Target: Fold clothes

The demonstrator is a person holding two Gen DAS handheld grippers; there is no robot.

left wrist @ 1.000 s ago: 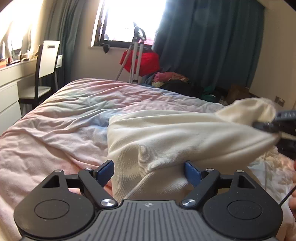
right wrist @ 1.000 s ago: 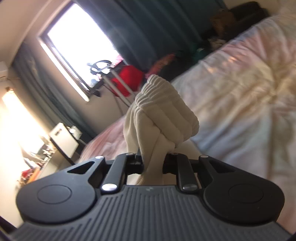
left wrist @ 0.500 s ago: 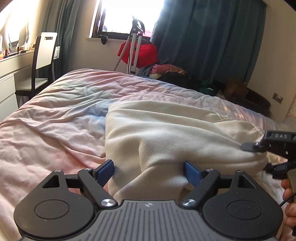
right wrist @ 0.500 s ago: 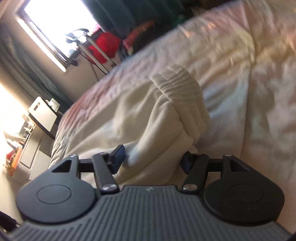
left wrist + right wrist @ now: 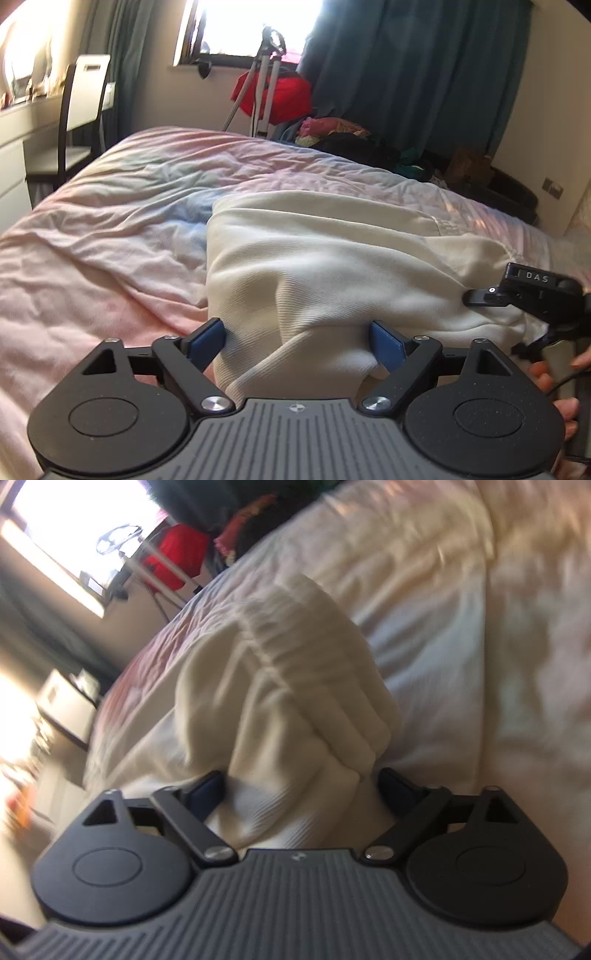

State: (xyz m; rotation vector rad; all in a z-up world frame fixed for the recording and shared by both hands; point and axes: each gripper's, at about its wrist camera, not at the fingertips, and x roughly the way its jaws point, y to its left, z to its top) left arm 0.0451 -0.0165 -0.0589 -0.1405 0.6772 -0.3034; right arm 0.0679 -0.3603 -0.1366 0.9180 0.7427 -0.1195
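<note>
The cream sweatshirt (image 5: 332,266) lies folded on the pink duvet (image 5: 110,229). Both the left gripper (image 5: 297,338) and right gripper (image 5: 301,788) are spread wide, cloth bulging between them ungripped. A clean withdrawal without snagging the ribbed cuff (image 5: 325,657) is advised.

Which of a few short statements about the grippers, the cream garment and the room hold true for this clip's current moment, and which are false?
1. The left gripper is open, with the cream garment between its fingers. True.
2. The right gripper is clamped shut on the ribbed cuff. False: its jaws stand wide apart, cloth lying loosely between them.
3. The garment lies on the pink duvet. True.
4. A tripod stands by the window. True.
5. The chair is on the bed's right side. False: it is left, by the desk.
</note>
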